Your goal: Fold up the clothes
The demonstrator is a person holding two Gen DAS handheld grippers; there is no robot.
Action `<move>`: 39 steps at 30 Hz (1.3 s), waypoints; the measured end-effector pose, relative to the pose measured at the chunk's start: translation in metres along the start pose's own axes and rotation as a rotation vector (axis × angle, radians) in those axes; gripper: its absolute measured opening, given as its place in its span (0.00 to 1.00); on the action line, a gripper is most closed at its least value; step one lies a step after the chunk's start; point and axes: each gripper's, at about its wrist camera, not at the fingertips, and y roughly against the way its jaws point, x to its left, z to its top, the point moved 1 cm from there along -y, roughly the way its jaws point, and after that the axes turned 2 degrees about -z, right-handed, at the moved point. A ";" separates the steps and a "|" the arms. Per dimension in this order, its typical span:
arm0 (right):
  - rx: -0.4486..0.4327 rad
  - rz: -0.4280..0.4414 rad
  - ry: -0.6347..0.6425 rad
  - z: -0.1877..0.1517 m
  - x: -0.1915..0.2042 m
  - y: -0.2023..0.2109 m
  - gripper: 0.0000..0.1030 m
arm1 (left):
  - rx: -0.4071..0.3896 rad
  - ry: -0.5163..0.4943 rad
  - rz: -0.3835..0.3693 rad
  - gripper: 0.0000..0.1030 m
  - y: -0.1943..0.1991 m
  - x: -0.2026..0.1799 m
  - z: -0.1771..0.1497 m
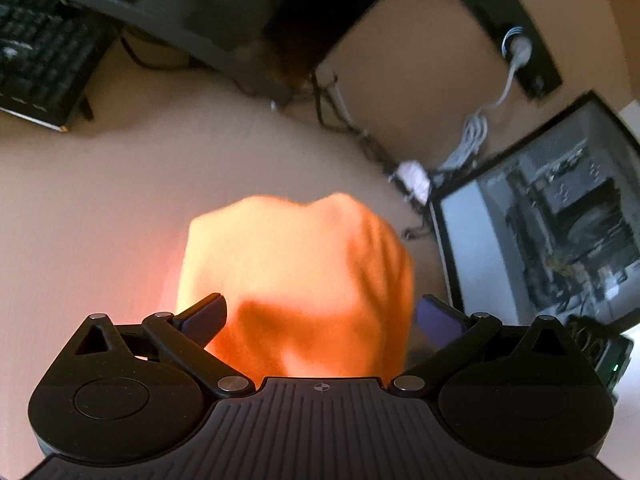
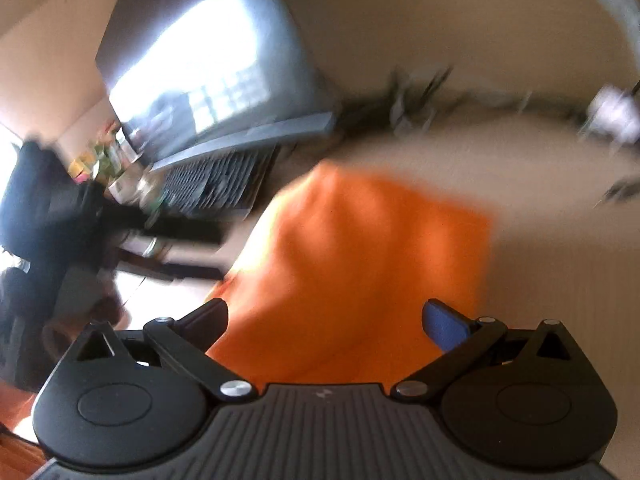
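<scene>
keyboard [image 1: 38, 68], open computer case [image 1: 560, 236], monitor [image 2: 208, 68], beige table [image 1: 120, 200]

Place: your home-office desk | Evidence: you face a black keyboard [image 1: 38, 60], glass-sided PC tower [image 1: 560, 232], tangled cables [image 1: 472, 144], a monitor [image 2: 200, 68] on a beige desk [image 1: 120, 200]

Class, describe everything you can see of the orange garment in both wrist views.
The orange garment is plain, soft-looking cloth, bunched and creased, no print visible. It lies on the beige table, between the spread fingers of the left gripper; likewise at the right gripper. Blur hides whether the fingers touch it.
</scene>
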 end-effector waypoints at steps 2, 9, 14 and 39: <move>-0.058 -0.068 0.005 0.016 -0.005 0.012 1.00 | -0.025 -0.003 0.029 1.00 0.004 0.001 -0.004; -0.064 0.096 -0.263 0.033 -0.020 -0.034 1.00 | 0.101 -0.069 0.157 1.00 -0.041 -0.002 -0.034; 0.008 -0.024 -0.259 0.017 -0.024 -0.076 1.00 | 0.117 -0.181 0.227 1.00 -0.045 -0.017 -0.045; 0.090 -0.071 0.129 0.023 0.123 -0.182 1.00 | -0.036 0.008 0.461 1.00 0.048 0.099 -0.024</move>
